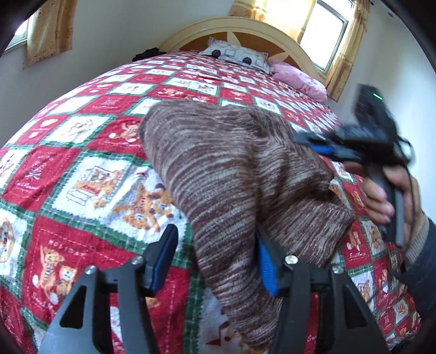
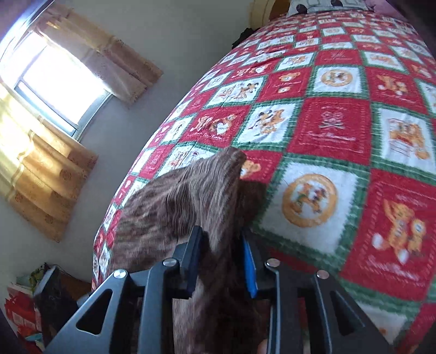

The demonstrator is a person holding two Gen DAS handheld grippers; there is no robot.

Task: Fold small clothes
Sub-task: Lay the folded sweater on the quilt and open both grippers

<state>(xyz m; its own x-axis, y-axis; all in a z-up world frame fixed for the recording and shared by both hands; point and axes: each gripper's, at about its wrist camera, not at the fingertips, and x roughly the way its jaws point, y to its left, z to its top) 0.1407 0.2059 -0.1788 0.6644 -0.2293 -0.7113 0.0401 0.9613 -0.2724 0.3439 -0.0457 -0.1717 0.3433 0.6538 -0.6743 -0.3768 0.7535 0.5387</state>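
Observation:
A brown and white striped knit sweater (image 1: 231,168) lies folded over on the red, white and green patchwork quilt (image 1: 81,177). My left gripper (image 1: 215,237) stands open at the sweater's near end. Its right pad (image 1: 265,266) lies against the knit, while its left finger (image 1: 163,258) is apart from it, over bare quilt. My right gripper (image 2: 220,245) has a bunched fold of the sweater (image 2: 190,196) filling the narrow gap between its pads. From the left wrist it shows blurred at the sweater's right edge, right gripper (image 1: 324,148), held by a hand (image 1: 387,196).
The bed has a cream arched headboard (image 1: 239,24), a patterned pillow (image 1: 237,54) and a pink pillow (image 1: 299,79) at its far end. Curtained windows (image 2: 54,70) flank it. Cluttered items (image 2: 32,305) stand on the floor beside the bed's edge.

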